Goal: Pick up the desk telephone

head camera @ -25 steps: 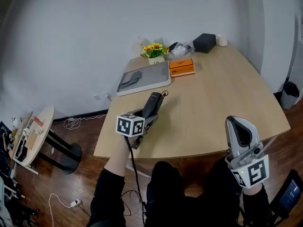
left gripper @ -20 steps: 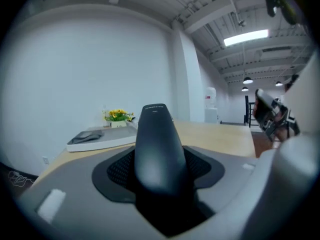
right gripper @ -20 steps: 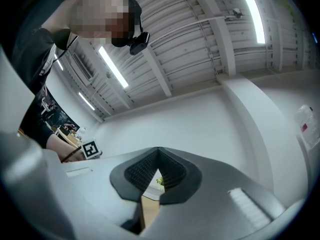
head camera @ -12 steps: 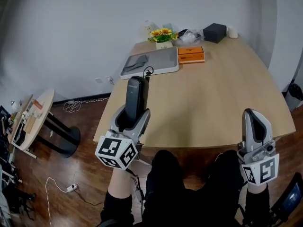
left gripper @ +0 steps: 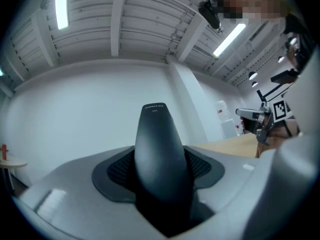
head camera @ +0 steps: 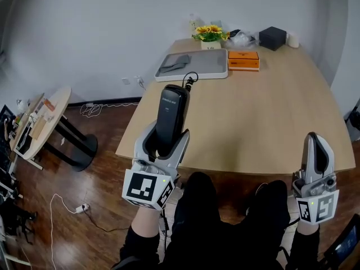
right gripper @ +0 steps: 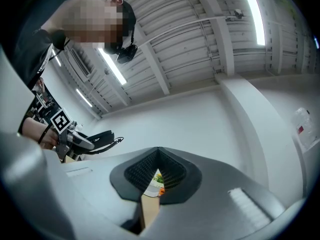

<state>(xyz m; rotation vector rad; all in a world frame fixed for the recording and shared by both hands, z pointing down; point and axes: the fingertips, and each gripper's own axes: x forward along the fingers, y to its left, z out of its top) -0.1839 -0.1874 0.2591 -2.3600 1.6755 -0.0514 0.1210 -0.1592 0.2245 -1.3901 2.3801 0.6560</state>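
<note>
Handset [head camera: 171, 114] is lying between the jaws of my left gripper [head camera: 167, 135], which are clamping its lower half. Its top and cord [head camera: 190, 82] are sticking out past the tips, with the table [head camera: 270, 111] beyond. My right gripper [head camera: 315, 140] is hanging with its jaws together, gripping nothing.

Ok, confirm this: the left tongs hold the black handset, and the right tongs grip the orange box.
Not quite. The right tongs grip nothing: the right gripper view shows them shut and empty. The orange box lies on the table at its far end. The left tongs do hold the black handset.
</note>
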